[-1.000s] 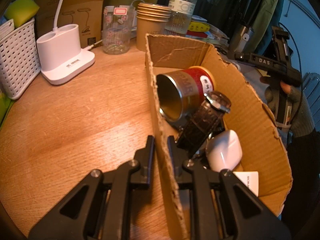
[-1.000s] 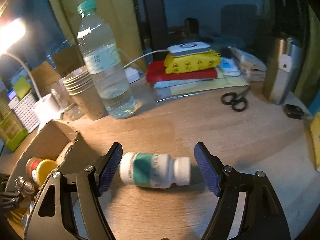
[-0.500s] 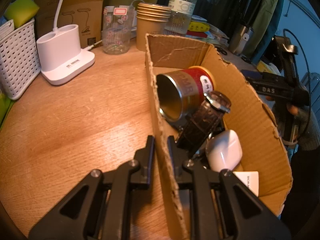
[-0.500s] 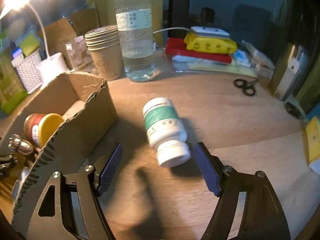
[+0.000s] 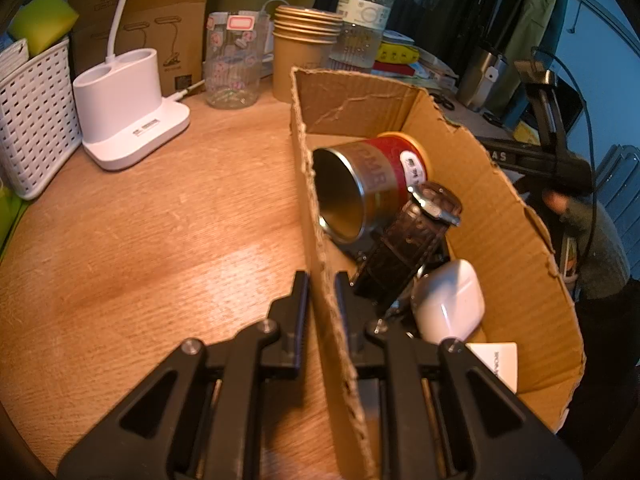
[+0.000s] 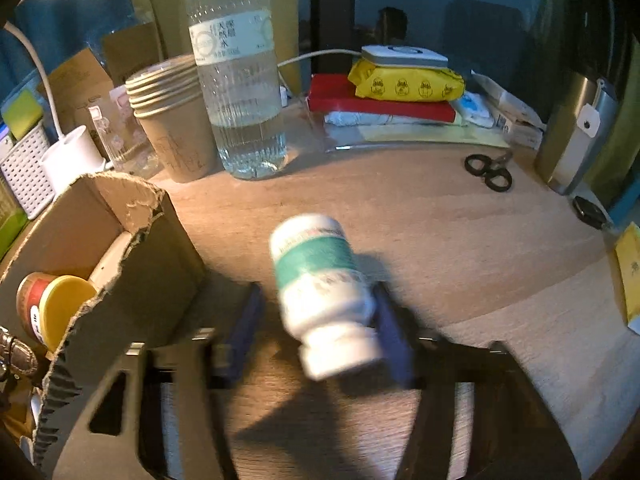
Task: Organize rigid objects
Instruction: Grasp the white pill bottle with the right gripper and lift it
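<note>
My left fingers (image 5: 322, 312) clamped on the cardboard box (image 5: 500, 216) wall, right fingers (image 6: 316, 324) closing around the lying pill bottle (image 6: 324, 292), left pad not touching, wooden surface (image 6: 440, 216) beneath

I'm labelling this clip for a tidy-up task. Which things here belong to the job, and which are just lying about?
In the job:
- torn brown cardboard box, left tool clamped on its wall
- white pill bottle with green label, right tool closing around it
- red metal tin, brown leather watch, white earbud case in the box

Lying about:
- clear water bottle
- black scissors
- stacked paper cups
</note>
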